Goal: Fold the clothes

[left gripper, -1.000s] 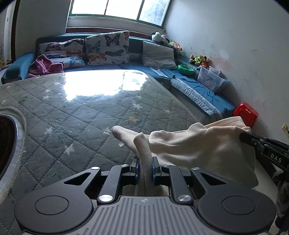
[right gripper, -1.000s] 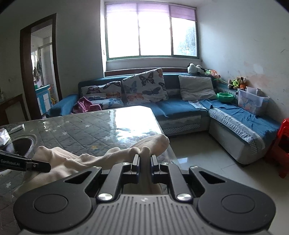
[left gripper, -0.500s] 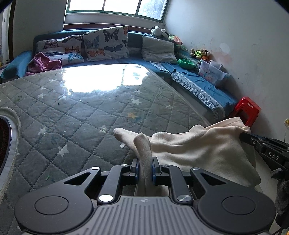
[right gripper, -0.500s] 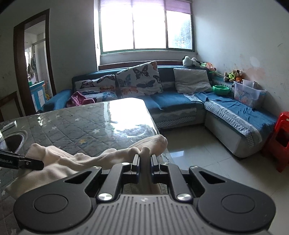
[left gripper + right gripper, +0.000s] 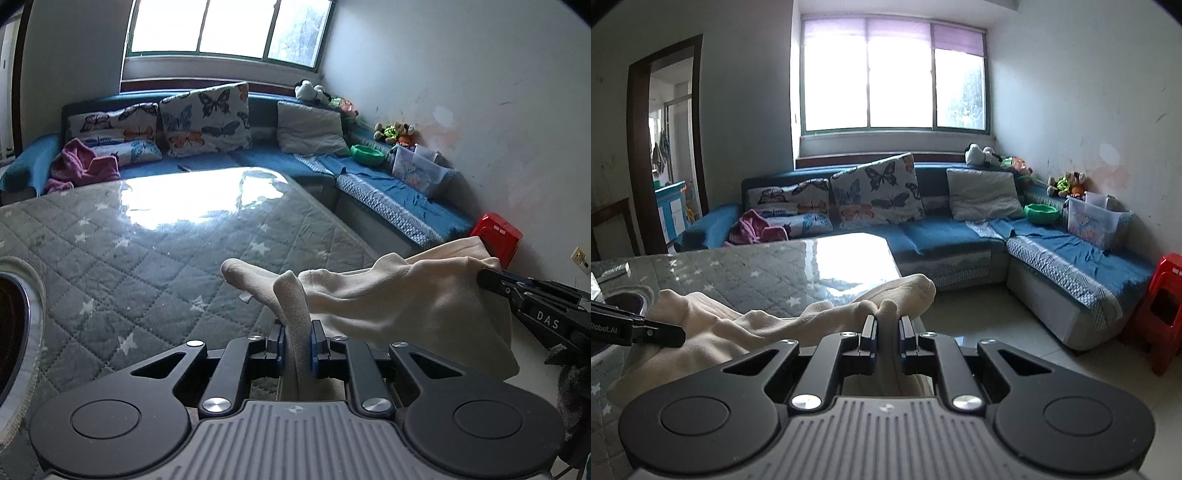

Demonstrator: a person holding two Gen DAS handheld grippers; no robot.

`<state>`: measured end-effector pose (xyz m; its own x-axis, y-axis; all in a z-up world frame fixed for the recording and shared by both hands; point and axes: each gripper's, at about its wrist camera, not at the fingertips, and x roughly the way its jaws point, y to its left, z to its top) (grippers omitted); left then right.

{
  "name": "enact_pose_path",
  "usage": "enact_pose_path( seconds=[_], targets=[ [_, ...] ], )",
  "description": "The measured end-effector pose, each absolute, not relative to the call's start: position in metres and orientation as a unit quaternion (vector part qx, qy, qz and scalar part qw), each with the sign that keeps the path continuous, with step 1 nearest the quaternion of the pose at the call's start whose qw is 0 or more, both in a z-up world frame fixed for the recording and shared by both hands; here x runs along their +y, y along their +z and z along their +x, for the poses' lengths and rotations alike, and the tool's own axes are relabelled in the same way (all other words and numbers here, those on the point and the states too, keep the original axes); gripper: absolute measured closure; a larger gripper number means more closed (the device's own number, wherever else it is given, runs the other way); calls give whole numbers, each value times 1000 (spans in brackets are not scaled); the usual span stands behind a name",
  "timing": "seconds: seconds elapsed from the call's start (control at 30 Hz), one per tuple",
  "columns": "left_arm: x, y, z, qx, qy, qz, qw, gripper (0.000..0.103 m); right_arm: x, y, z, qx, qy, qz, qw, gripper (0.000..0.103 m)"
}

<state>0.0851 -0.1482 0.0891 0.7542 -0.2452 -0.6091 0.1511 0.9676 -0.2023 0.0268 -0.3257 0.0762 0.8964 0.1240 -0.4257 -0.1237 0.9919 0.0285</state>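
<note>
Both tongs are clamped on one cream garment (image 5: 406, 295). We find the left gripper (image 5: 297, 341) with its blue-edged pads pressed onto an upright fold of the cloth. From there the garment runs toward 2 o'clock to the right gripper (image 5: 487, 276), whose black tip bites the far corner at 3 o'clock. In the right wrist view, the right gripper (image 5: 887, 332) stands nearly closed on a bunched edge of the garment (image 5: 738, 332), and the left gripper (image 5: 670, 336) enters at 9 o'clock, gripping the other end. We note the cloth hangs stretched between the two, over the near corner of the quilted table (image 5: 147, 266). A rolled end points toward 11 o'clock in the left view. Beyond, at 12 o'clock, sits a blue sofa (image 5: 942, 236) with cushions (image 5: 879, 192); a red stool (image 5: 1167, 310) stands at 3 o'clock.
</note>
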Motion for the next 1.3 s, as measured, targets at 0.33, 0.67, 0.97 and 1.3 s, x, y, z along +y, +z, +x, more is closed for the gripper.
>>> enact_pose_path(
  seconds=[0.33, 0.67, 0.97, 1.3],
  targets=[
    [-144, 101, 72, 320, -113, -70, 938, 89, -325, 91, 13, 204, 61, -9, 977, 93],
    [-143, 103, 65, 324, -119, -67, 936, 89, -328, 90, 10, 208, 62, -12, 976, 93],
    [-145, 91, 70, 344, -120, -65, 929, 89, -325, 78, 14, 226, 62, -12, 972, 93],
    [-142, 72, 83, 369, -108, -68, 921, 89, -320, 57, 33, 252, 59, -13, 966, 93]
  ],
)
